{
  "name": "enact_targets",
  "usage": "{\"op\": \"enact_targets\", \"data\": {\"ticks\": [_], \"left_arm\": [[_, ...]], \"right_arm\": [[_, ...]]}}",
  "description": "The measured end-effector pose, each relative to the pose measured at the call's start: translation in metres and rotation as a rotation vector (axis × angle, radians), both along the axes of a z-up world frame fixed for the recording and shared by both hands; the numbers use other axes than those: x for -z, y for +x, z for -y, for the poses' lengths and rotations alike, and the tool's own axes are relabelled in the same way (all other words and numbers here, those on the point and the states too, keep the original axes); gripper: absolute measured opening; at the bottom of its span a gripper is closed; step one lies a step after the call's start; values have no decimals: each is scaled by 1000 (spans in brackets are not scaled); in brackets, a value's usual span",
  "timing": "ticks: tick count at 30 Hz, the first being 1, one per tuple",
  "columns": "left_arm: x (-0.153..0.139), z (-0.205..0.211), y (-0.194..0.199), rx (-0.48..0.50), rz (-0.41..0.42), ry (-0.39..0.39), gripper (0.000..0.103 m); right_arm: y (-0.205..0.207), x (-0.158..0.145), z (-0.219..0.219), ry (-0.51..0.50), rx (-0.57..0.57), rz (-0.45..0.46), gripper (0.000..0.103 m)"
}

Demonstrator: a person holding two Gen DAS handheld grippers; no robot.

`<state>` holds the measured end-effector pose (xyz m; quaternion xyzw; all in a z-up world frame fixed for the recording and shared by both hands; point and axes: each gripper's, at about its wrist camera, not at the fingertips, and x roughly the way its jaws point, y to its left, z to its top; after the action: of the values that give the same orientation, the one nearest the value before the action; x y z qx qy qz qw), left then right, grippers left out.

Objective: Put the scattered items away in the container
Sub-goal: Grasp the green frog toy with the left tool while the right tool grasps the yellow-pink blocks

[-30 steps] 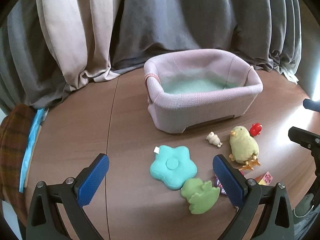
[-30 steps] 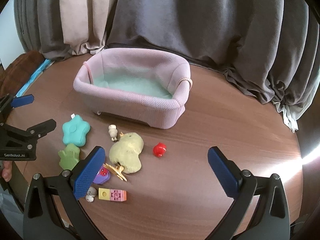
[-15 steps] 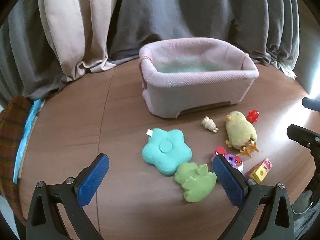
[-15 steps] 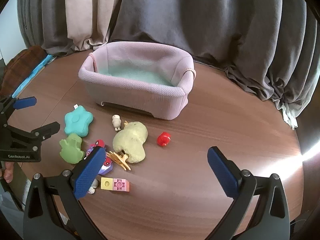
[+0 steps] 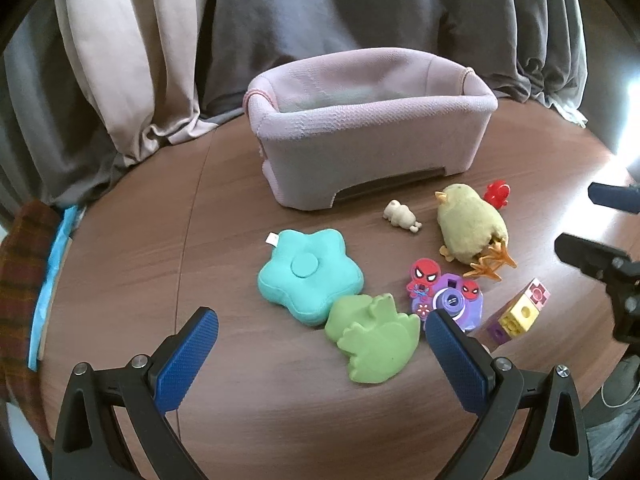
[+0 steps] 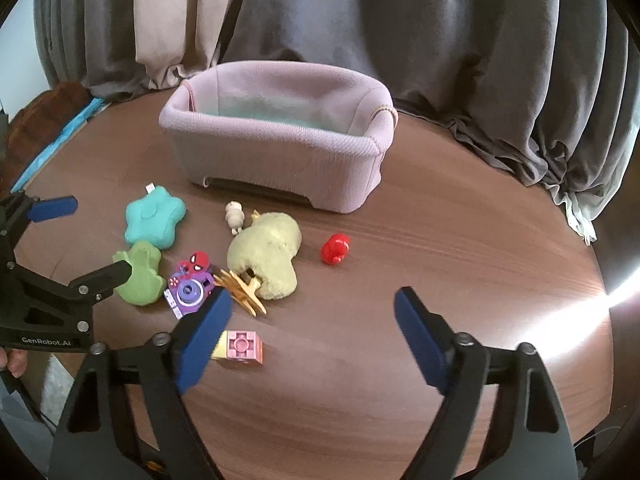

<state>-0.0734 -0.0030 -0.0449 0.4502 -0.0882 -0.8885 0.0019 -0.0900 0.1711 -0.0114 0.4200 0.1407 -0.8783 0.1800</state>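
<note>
Left gripper (image 5: 322, 344) jaws wide, empty, over green plush (image 5: 372, 338). Right gripper (image 6: 312, 334) jaws just been narrowing, nothing between, above bare wooden table (image 6: 440, 248); pink-yellow block (image 6: 240, 345) beside left finger. Next: purple toy camera (image 6: 188, 288), teal star cushion (image 5: 310, 274), yellow chick (image 6: 268, 254), red toy (image 6: 336, 249), beige figure (image 5: 401, 215). Farthest: pink fabric basket (image 5: 372, 156), no toys seen inside.

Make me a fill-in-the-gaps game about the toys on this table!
1. The star-shaped cushion is coloured ____.
2. The plush chick lies on the ____, not in the pink basket.
3. The small duck is coloured ____.
4. Between the right gripper fingers there is ____.

Missing words: teal; table; red; nothing
</note>
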Motion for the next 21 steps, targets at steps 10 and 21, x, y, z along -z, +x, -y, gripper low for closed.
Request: {"op": "enact_targets", "data": {"ticks": [10, 21], "left_arm": [[12, -6, 3, 12, 21, 17, 102], [23, -5, 2, 9, 44, 48, 96]], "right_arm": [[13, 24, 12, 15, -42, 45, 74], [18, 30, 18, 15, -63, 60, 73]]}}
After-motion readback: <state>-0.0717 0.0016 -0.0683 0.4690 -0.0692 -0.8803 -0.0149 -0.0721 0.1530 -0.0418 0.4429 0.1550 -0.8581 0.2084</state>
